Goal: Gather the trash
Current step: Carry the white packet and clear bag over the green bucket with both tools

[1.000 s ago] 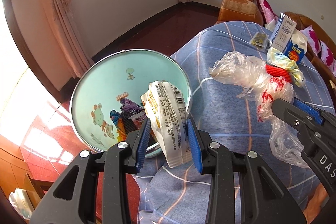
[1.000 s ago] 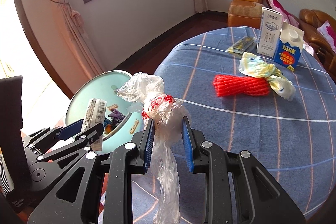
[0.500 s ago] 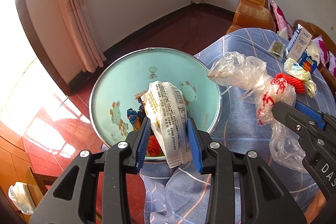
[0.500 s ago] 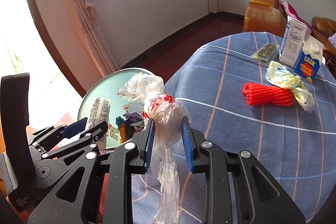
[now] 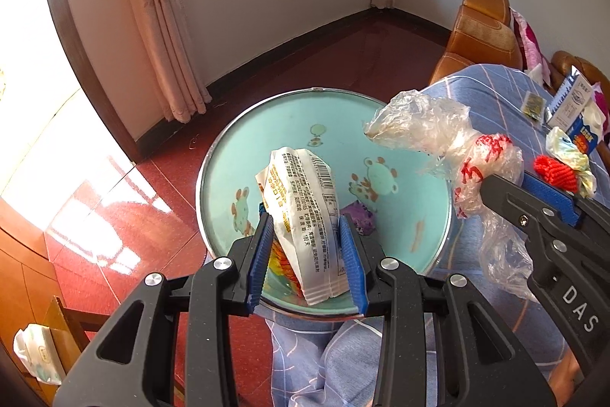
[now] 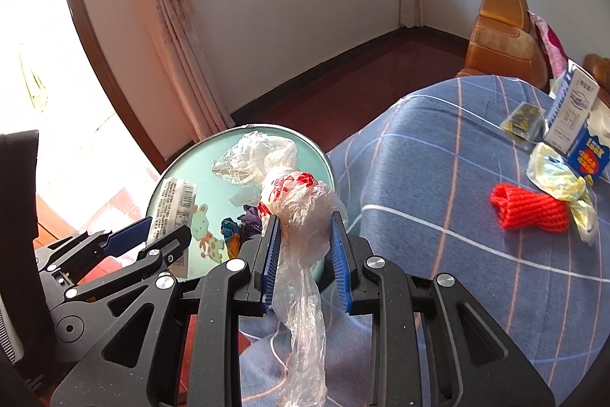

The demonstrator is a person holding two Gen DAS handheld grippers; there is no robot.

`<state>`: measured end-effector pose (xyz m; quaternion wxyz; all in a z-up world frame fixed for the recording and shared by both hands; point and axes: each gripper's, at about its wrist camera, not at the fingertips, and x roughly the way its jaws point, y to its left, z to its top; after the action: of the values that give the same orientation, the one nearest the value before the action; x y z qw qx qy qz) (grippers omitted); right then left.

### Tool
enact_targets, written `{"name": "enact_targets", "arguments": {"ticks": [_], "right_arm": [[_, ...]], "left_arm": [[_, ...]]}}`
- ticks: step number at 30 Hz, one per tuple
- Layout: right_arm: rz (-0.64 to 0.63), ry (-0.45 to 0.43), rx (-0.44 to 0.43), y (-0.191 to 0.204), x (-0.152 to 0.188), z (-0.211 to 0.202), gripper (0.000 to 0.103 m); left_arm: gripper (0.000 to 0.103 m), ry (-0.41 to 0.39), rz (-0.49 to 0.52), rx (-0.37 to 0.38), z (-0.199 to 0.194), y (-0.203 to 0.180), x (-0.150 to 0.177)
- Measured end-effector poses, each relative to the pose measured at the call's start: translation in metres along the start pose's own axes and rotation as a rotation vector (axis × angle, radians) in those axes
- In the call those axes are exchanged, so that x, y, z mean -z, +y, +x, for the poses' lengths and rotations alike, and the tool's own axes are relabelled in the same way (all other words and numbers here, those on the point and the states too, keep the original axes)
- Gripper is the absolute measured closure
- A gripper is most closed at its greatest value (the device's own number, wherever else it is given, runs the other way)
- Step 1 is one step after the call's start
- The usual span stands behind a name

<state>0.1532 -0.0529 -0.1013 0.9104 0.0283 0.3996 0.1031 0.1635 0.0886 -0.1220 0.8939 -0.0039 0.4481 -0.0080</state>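
We hold the wrapper [image 5: 301, 216] in the left gripper [image 5: 307, 254] over the bin [image 5: 438, 250]; the right gripper [image 6: 305, 258] pinches the plastic bag [image 6: 293, 201] at the bin's rim; we should centre both over the bin before loosening the fingers.

White snack wrapper [image 5: 301, 216] and clear crumpled plastic bag [image 6: 293, 216] are hanging over the pale green bin [image 5: 297, 124]; red foam net [image 6: 526, 212] is lying far right on bench.

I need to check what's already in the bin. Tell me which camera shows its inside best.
The left wrist view: it looks almost straight down into the bin, showing most of the rim and floor, though the held wrapper covers some contents. The right wrist view sees the bin at a slant, partly behind the plastic bag.
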Motion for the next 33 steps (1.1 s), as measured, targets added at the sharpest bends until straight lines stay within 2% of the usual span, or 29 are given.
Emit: {"name": "enact_targets", "arguments": {"ticks": [15, 24, 29, 33], "right_arm": [[-0.025, 0.060, -0.009, 0.019, -0.028, 0.062, 0.076], [-0.051, 0.114, -0.011, 0.026, -0.031, 0.096, 0.076], [-0.055, 0.140, -0.042, 0.026, -0.034, 0.107, 0.069], [-0.041, 0.126, -0.051, 0.023, -0.038, 0.103, 0.065]], "left_arm": [[0.067, 0.034, -0.032, -0.051, 0.032, 0.017, -0.013], [0.067, 0.071, -0.042, -0.060, 0.050, 0.026, -0.012], [0.066, 0.088, -0.046, -0.063, 0.058, 0.027, -0.013], [0.065, 0.093, -0.054, -0.063, 0.060, 0.030, -0.014]]}}
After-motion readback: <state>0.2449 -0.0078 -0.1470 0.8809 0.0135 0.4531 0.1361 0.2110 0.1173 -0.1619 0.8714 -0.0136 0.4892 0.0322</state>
